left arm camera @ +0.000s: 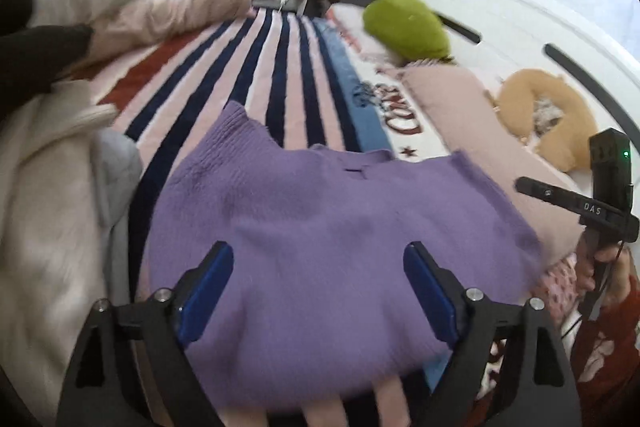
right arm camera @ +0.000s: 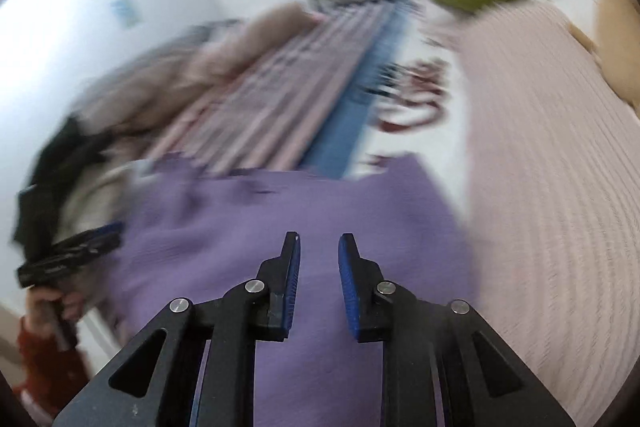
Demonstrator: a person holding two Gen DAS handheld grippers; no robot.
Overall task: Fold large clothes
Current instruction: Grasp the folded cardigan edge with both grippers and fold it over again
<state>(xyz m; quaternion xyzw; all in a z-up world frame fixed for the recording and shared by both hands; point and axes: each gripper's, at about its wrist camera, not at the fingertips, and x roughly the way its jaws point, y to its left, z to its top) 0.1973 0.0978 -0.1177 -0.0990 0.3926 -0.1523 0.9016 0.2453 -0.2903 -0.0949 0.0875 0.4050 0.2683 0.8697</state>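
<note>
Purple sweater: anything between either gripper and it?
Nothing visible. The left gripper, open wide, and the right gripper, partly open, both point straight at the purple sweater, with only its fabric between the fingers.

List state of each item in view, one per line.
purple sweater: lying flat on the striped blanket, not gripped
left gripper: jaws wide open over the sweater, empty
right gripper: jaws narrowly open, empty
green cushion: resting by the headboard
cream garments: in a loose, unfolded heap
</note>
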